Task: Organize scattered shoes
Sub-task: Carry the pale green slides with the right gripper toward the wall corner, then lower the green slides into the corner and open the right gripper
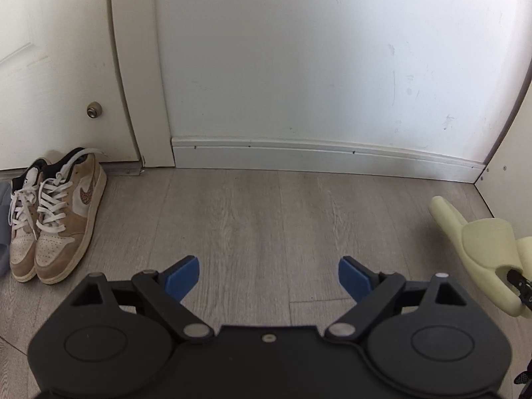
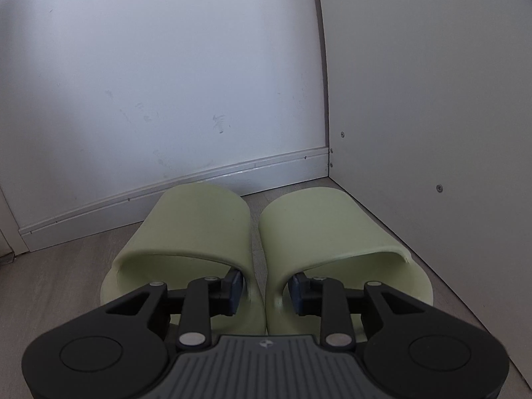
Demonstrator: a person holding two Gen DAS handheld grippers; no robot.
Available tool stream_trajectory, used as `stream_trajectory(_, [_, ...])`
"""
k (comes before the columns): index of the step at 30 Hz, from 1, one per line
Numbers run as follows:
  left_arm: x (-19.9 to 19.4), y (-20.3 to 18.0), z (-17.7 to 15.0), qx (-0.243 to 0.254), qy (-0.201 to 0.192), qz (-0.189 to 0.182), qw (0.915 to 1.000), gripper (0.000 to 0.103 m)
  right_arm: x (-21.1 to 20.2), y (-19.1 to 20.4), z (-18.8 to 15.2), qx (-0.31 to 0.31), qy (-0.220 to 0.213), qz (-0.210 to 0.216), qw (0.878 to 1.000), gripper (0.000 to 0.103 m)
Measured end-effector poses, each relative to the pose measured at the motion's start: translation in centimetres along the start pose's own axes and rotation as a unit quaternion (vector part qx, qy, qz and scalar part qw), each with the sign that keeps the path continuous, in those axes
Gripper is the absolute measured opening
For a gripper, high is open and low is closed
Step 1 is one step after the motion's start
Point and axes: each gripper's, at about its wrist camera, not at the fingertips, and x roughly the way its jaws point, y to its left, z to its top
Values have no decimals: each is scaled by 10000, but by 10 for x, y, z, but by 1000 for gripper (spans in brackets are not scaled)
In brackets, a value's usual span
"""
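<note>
My right claw [image 2: 264,294], bottom centre of right wrist view: clenched on pale green slides [image 2: 259,232], one finger inside each strap, pinching inner walls together. Pair points straight ahead, long axis along my reach, toes toward baseboard [image 2: 186,183] and corner, upper right. My left claw [image 1: 268,277], bottom centre of left view: released, nothing between pads, bare floor [image 1: 266,206] ahead. Tan sneakers [image 1: 53,219] far left, side by side by door [image 1: 50,66]. Judgement: right carries load; setting down toes-to-wall looks next.
</note>
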Motion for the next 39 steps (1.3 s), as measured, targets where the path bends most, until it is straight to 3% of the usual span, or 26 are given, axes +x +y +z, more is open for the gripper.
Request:
stream_trajectory(6, [37,-32,-6,67,273,-135,9995,91,24,-22,1,-289,-15,-8,9996,33])
stream_trajectory(14, [68,-62,-13,330,496,-174,9981,91,74,-58,13,62,-19,-82,9999,33])
stream_trajectory(23, [85,-57,-22,347,725,-72,9967,91,112,-77,19,42,-81,-140,9999,34])
stream_trajectory(29, [94,-54,-29,309,876,-58,9957,91,116,-98,17,459,84,55,9989,40])
stream_trajectory(39, [103,-56,-36,407,1051,60,9936,91,118,-92,7,37,209,49,9998,47])
